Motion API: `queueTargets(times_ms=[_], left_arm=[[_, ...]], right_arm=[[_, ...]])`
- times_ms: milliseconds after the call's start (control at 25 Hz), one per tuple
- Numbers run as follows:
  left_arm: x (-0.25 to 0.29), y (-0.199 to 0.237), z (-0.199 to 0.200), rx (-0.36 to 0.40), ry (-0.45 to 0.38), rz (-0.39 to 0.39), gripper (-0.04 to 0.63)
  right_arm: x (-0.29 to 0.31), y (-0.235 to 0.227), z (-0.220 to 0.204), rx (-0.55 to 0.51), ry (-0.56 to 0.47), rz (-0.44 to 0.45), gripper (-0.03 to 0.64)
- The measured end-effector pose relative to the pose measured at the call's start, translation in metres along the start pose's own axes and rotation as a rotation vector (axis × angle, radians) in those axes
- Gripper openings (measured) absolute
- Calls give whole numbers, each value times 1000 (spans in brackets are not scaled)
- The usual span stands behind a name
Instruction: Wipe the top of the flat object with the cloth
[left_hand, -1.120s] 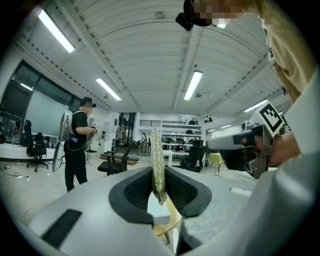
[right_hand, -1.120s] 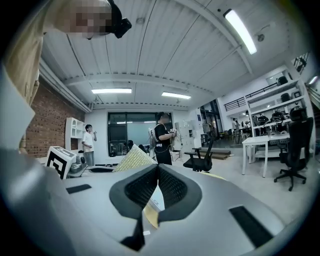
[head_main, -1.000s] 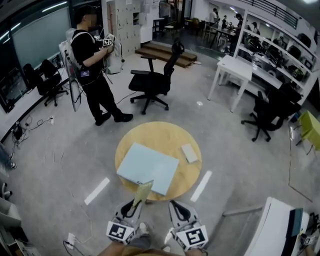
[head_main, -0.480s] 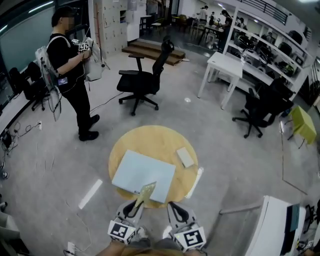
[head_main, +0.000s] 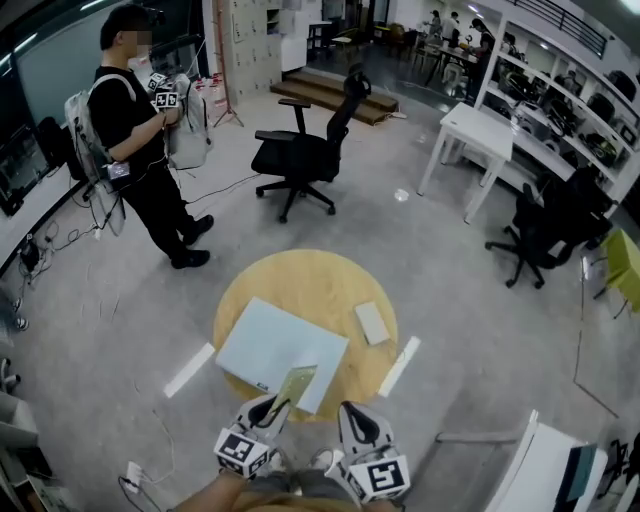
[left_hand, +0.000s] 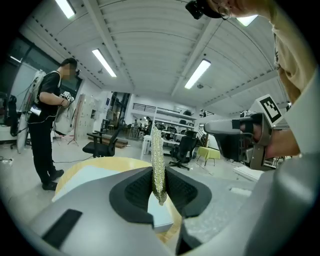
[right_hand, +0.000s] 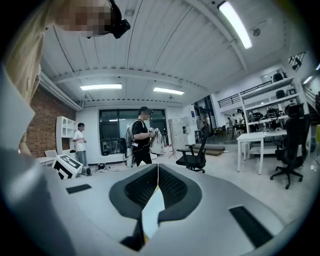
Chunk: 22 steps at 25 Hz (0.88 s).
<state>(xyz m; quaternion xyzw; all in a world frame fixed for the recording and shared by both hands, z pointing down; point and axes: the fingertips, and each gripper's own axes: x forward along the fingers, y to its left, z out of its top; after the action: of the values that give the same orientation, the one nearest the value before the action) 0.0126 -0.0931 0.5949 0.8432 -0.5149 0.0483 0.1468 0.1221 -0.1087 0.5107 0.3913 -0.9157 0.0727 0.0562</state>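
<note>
The cloth (head_main: 296, 384) is pinched between the closed jaws of the left gripper (head_main: 270, 410) and is seen at the near edge of the pale blue board (head_main: 270, 340), which lies flat on the round table (head_main: 300, 270). Contact cannot be told. The right gripper (head_main: 357, 418) is closed on nothing. Wiping is judged not yet begun, so the whole top is left.

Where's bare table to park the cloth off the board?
Widest bare patch: the far arc of the round table, beyond the blue board. A narrower strip lies between board and small beige pad. Near-left is crowded: the board reaches the rim, and the left gripper holds the cloth over its near edge.
</note>
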Motion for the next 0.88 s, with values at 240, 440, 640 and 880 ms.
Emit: queueTargets(times_ms=[240,440,640,880], left_arm=[[36,-7,-21,-89,56,-21,65],[54,-1,-66,-176,158,-56,65],[68,37,-117,-97,267,8,66],[67,72,-120,12,289,62,66]], right_arm=[[8,-25,0,-38,16,74,1],[22,-19,0,-44,25,77,2],[48,-11,-20,-74,53,89,2],[72,5,-35,-69,71,107,2]])
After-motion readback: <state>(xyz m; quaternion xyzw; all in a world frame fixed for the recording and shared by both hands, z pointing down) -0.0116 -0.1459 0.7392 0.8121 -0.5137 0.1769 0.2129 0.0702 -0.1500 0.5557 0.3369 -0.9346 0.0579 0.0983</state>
